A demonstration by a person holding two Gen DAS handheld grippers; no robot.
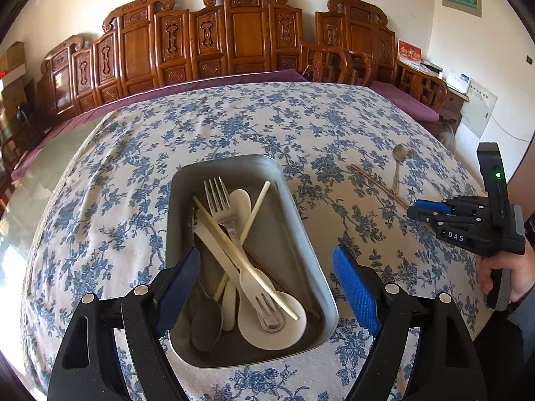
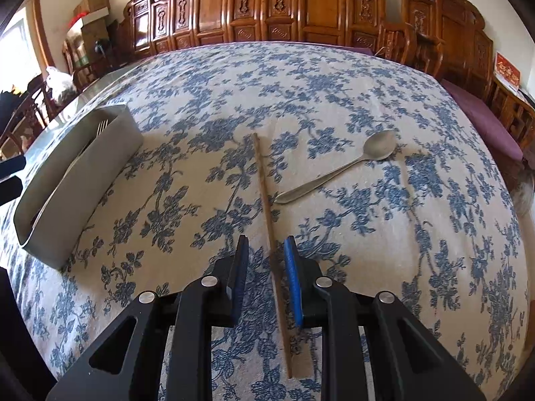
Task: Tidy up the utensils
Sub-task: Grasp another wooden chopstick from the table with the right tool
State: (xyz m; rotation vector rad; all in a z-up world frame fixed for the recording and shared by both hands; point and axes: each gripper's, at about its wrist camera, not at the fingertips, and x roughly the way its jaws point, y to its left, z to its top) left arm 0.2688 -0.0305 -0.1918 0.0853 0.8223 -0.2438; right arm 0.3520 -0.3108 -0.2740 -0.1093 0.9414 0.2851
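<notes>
A metal tray [image 1: 294, 220] on the floral tablecloth holds a metal fork [image 1: 220, 207], white plastic spoons [image 1: 271, 320], pale chopsticks and a metal spoon. My left gripper [image 1: 267, 284] is open and empty, held above the tray's near end. A brown chopstick [image 2: 264, 193] and a metal spoon [image 2: 337, 170] lie on the cloth right of the tray [image 2: 83, 173]. My right gripper [image 2: 265, 274] is low over the chopstick, its fingers partly closed either side of it with gaps showing. The right gripper also shows in the left wrist view [image 1: 421, 212].
The table is covered with a blue floral cloth [image 1: 234, 123]. Carved wooden chairs [image 1: 214, 36] and a purple cushioned bench [image 1: 401, 97] stand behind it. The spoon [image 1: 398, 167] and chopstick [image 1: 378, 183] lie on the cloth right of the tray.
</notes>
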